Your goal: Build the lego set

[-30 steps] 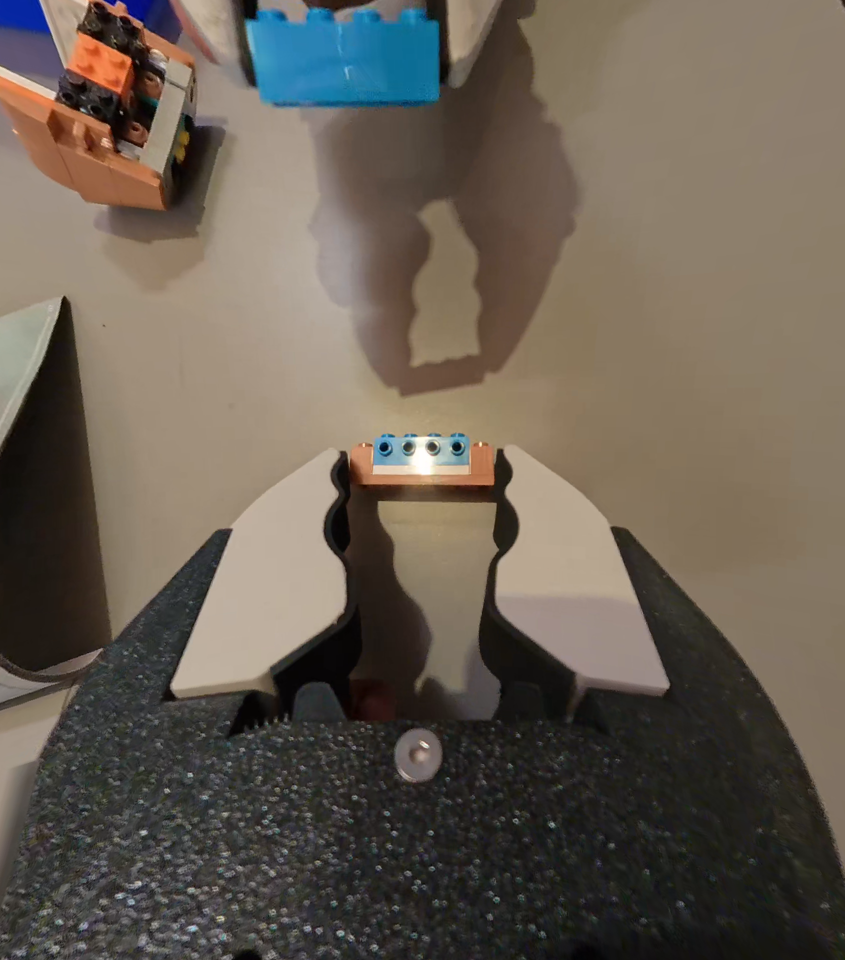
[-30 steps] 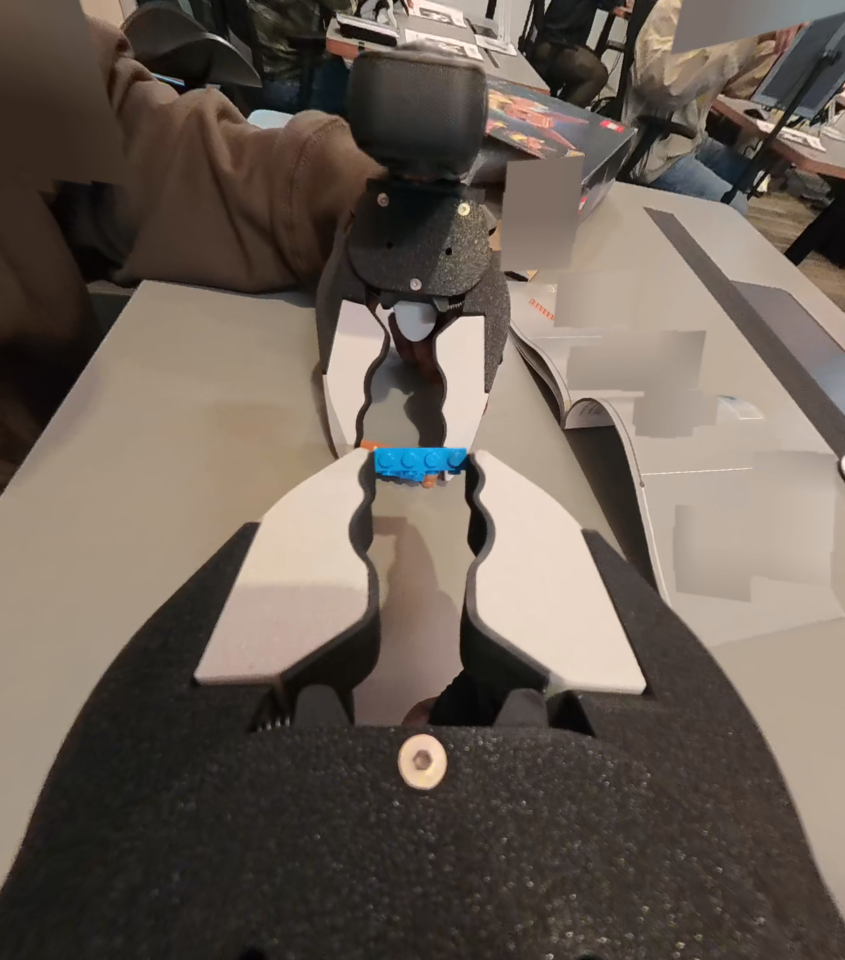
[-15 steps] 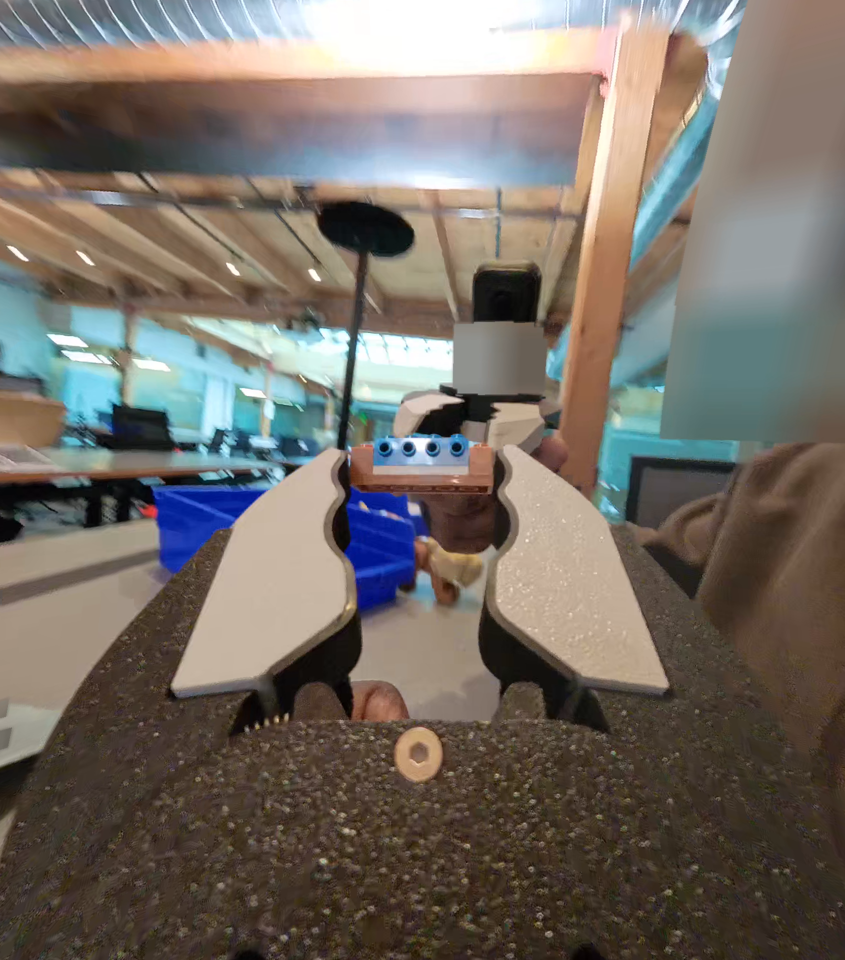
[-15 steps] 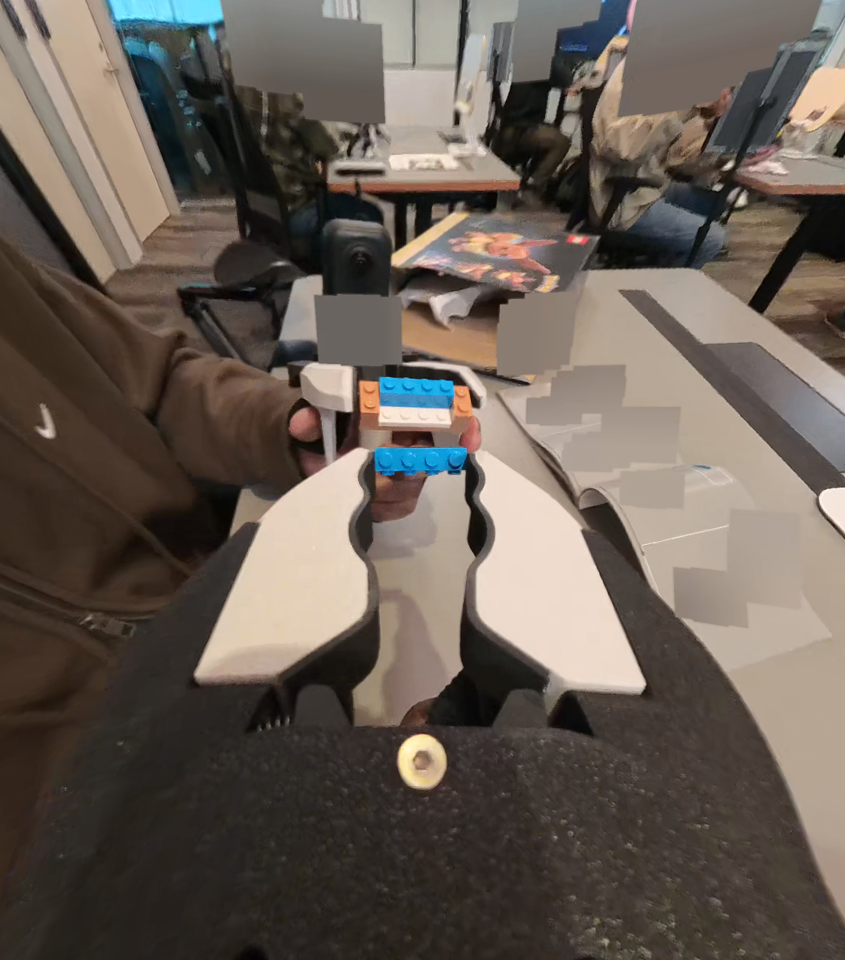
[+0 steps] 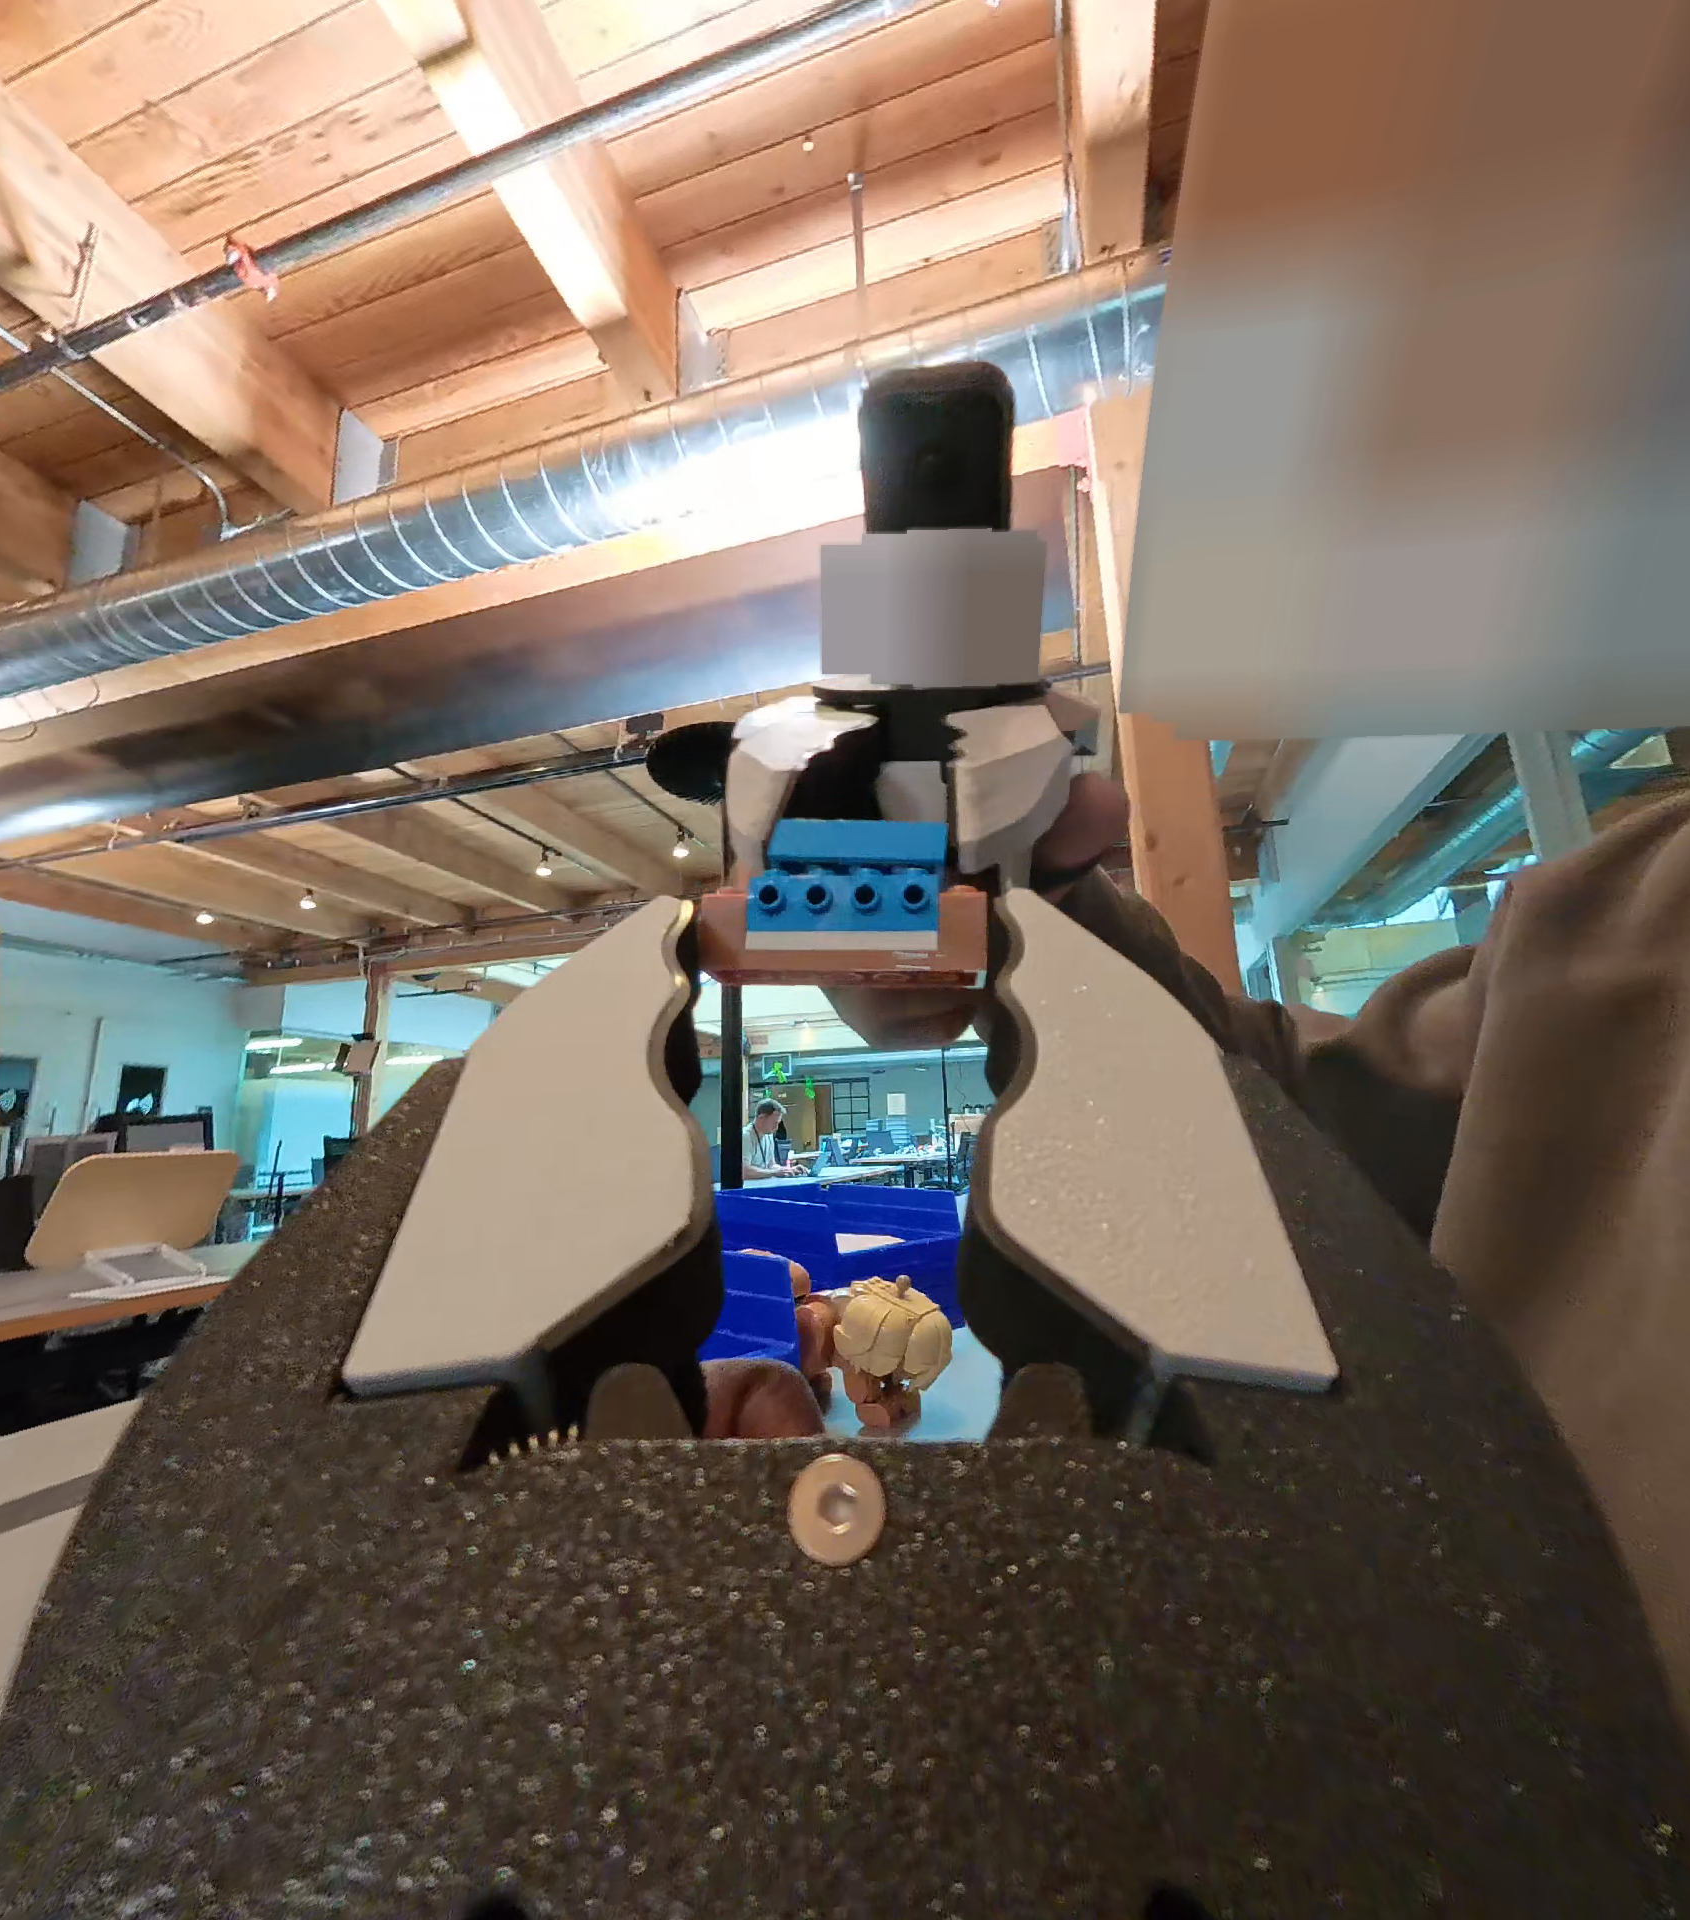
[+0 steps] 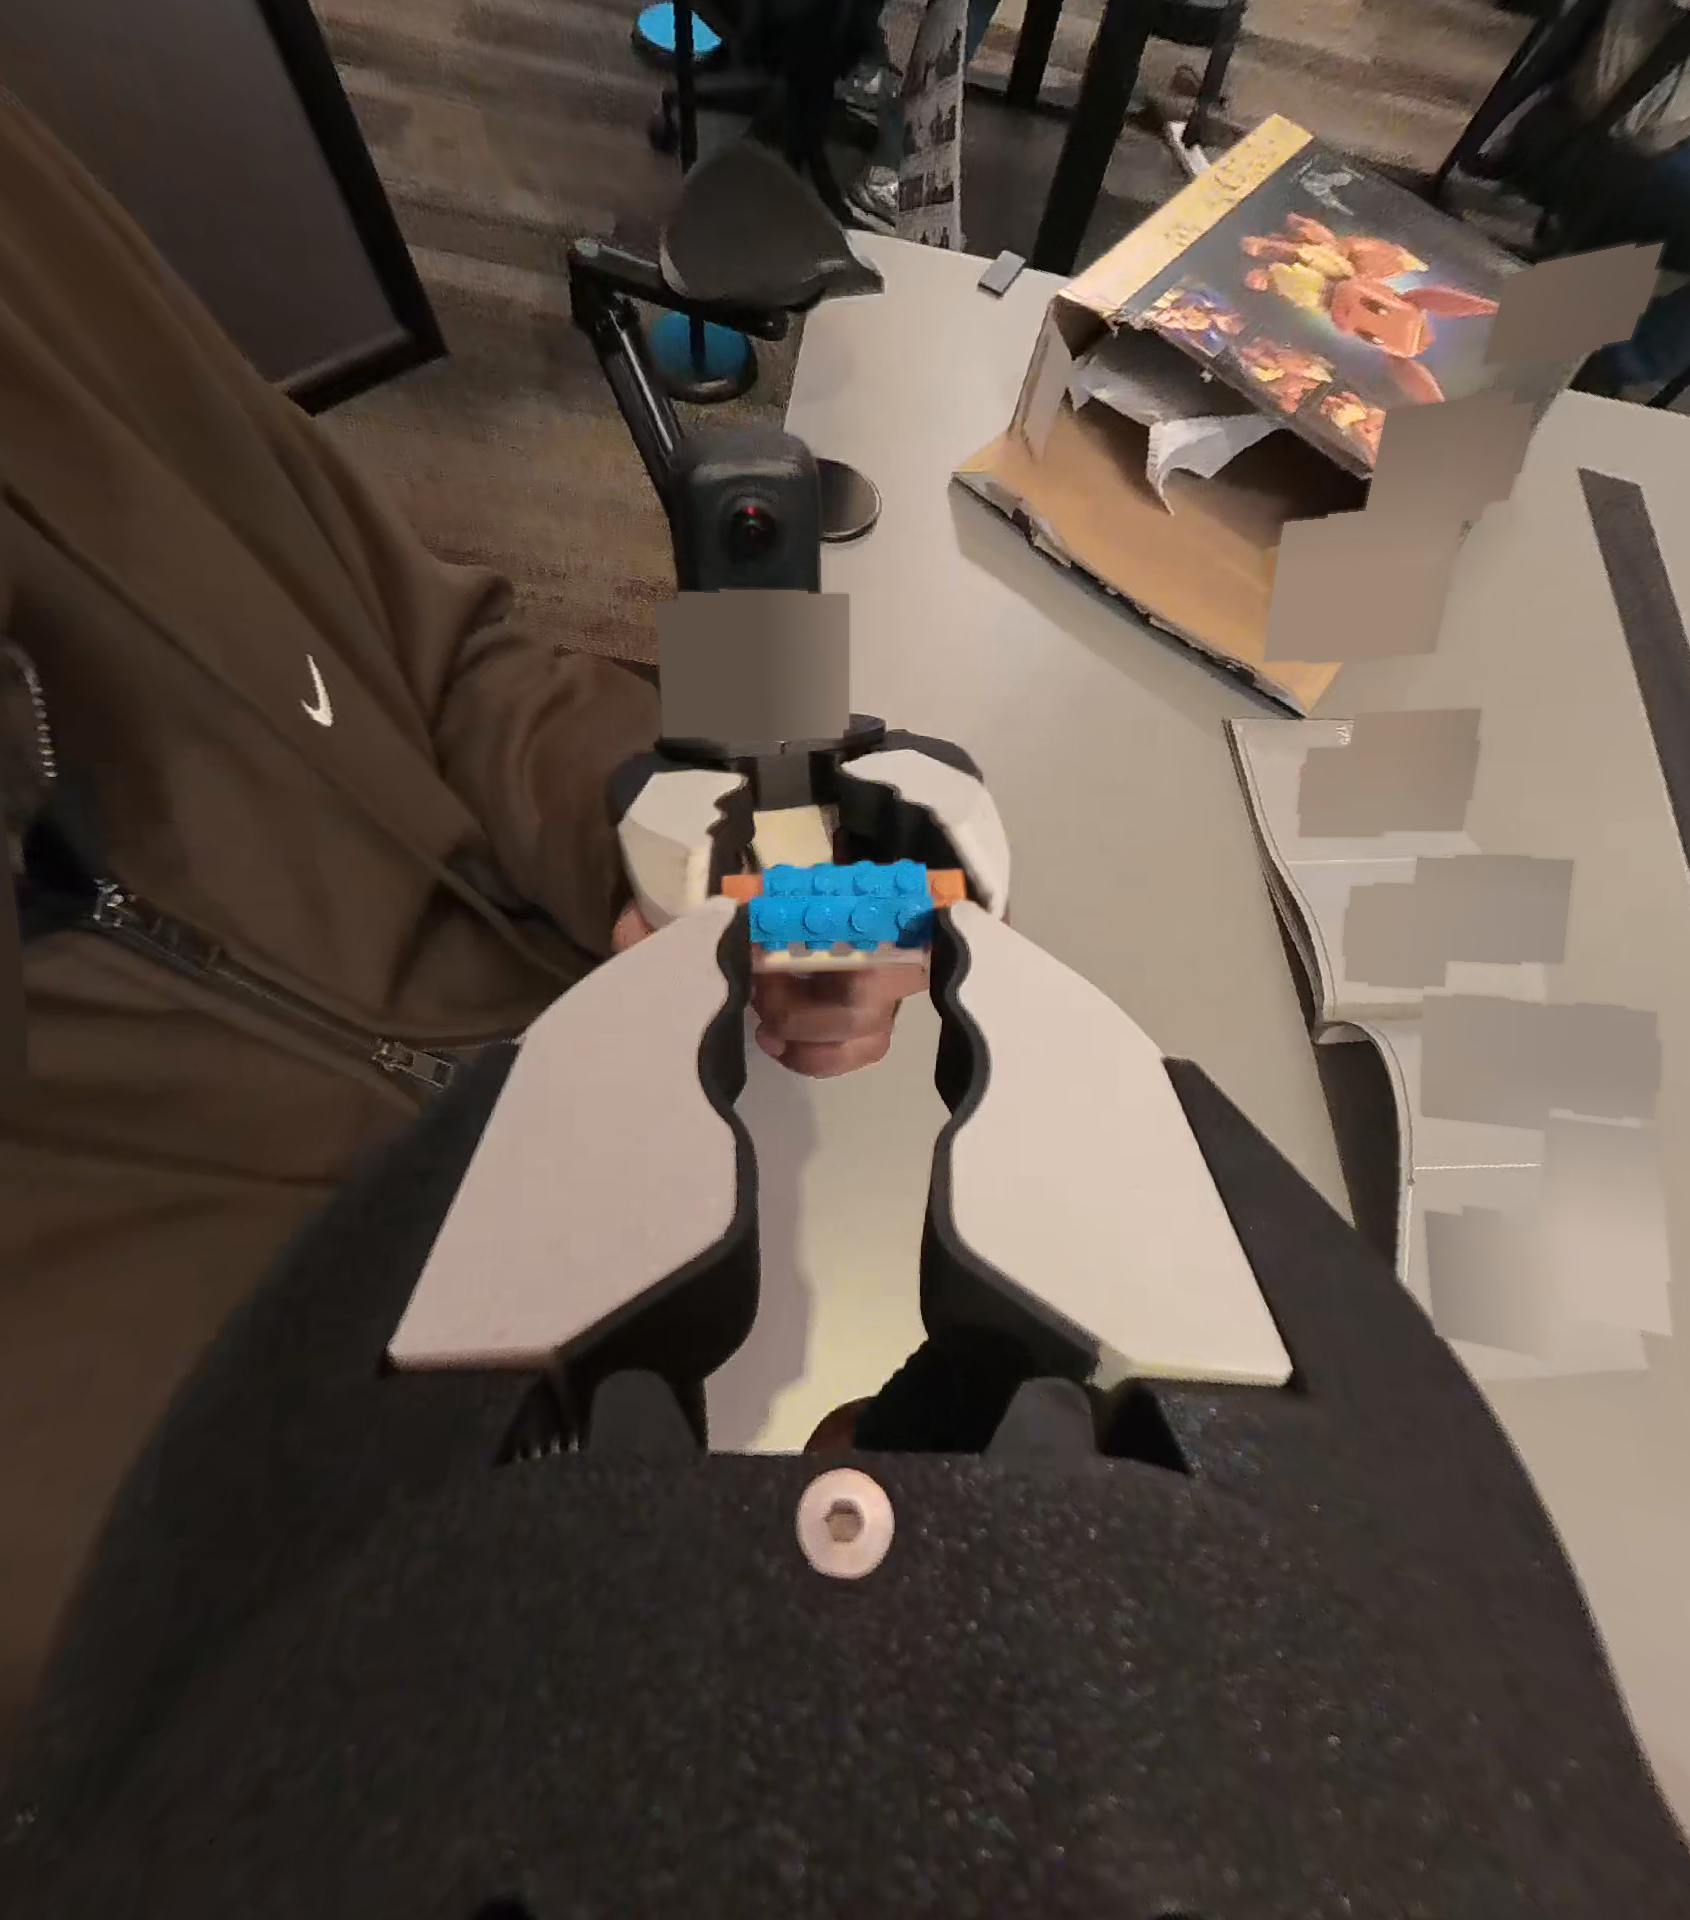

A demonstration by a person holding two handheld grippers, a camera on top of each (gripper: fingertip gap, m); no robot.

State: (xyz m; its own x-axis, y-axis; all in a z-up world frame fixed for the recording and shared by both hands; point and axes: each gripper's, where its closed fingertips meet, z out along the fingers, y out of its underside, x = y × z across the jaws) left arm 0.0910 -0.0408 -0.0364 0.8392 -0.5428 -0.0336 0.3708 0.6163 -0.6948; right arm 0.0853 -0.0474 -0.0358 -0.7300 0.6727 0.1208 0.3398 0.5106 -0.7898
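The left gripper (image 5: 841,940) pinches a small brown-and-blue assembly (image 5: 841,925); the right gripper (image 6: 841,925) pinches a blue plate (image 6: 836,920) at twelve o'clock, touching it — mating step; next: align studs, press

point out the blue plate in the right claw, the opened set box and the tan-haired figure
blue plate (image 6: 836,920): right wrist view, on its studded top.
opened set box (image 6: 1267,312): right wrist view, on its printed lid.
tan-haired figure (image 5: 895,1333): left wrist view, on its hair.
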